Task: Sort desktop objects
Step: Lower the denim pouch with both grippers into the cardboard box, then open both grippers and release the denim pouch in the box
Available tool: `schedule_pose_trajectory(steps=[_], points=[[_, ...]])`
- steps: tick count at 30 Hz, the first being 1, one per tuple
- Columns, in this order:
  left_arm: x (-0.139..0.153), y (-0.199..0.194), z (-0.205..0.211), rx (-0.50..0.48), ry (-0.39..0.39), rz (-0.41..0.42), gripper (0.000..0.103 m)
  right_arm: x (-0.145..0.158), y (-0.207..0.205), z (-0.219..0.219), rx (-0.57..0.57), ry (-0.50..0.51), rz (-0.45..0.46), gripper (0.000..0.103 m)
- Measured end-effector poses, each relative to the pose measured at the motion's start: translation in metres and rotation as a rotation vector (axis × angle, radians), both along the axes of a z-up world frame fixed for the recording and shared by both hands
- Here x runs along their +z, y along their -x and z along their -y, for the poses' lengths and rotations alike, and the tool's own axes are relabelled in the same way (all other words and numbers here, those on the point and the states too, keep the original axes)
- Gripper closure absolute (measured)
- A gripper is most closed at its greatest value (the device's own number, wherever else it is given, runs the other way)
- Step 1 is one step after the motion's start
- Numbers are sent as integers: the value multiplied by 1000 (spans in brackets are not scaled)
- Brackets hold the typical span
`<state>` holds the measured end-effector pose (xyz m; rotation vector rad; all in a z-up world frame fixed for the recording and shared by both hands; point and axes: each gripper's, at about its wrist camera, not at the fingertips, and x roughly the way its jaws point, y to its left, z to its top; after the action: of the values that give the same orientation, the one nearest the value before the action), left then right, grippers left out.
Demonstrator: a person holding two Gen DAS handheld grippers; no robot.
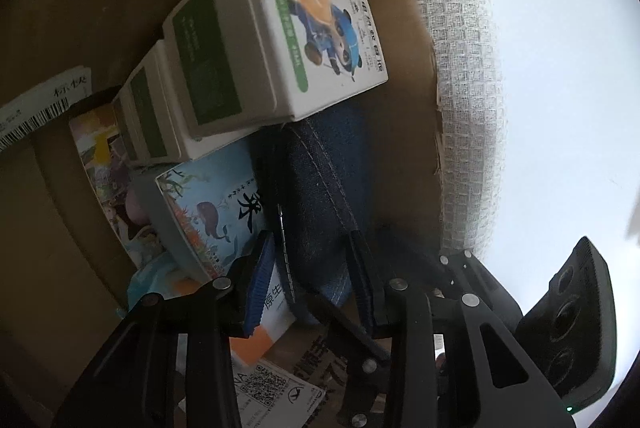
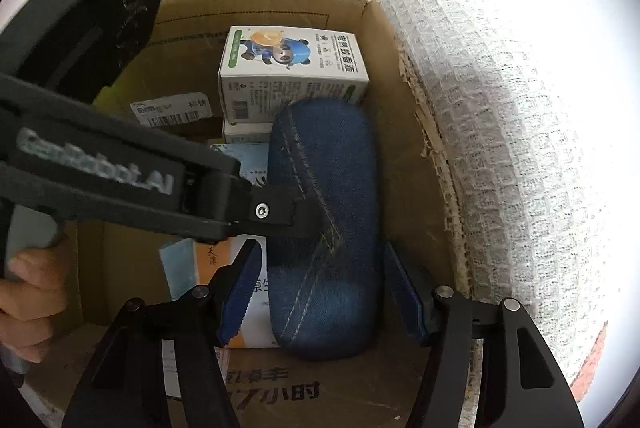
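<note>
- The cardboard box [image 2: 404,131] stands open beside a white waffle-weave cloth [image 2: 500,155] printed with orange shapes; both tongs reach down into it.
- A denim-covered case [image 2: 324,228] lies lengthwise in the box by its right wall, resting partly on the smaller boxes to its left.
- The left gripper [image 1: 316,280] holds the case near one end: its blue ribbed pads sit on either side of the denim, half spread, and appear to press on it.
- The right gripper [image 2: 328,292] straddles the near end of the case, half spread; its left pad looks close to the denim and its right pad stands off, so I cannot tell whether it grips.
- A white carton with a panda picture [image 2: 294,67] sits at the far end, touching the case.
- A blue box with a whale picture [image 1: 216,211] lies under the case's left edge.
- A hand [image 2: 28,292] grasps the left gripper's handle.
</note>
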<state>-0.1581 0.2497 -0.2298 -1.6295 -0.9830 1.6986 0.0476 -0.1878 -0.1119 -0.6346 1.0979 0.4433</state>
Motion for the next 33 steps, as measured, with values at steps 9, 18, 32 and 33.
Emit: schedule_pose_trajectory(steps=[9, 18, 32, 33], points=[[-6, -4, 0, 11, -29, 27, 64, -12, 9, -1, 99, 109, 12, 42], [0, -12, -7, 6, 19, -15, 65, -15, 6, -3, 140, 150, 29, 43], [44, -38, 16, 64, 48, -165, 67, 19, 11, 10, 214, 47, 52, 42], [53, -41, 21, 75, 48, -188, 68, 21, 12, 10, 219, 41, 52, 42]])
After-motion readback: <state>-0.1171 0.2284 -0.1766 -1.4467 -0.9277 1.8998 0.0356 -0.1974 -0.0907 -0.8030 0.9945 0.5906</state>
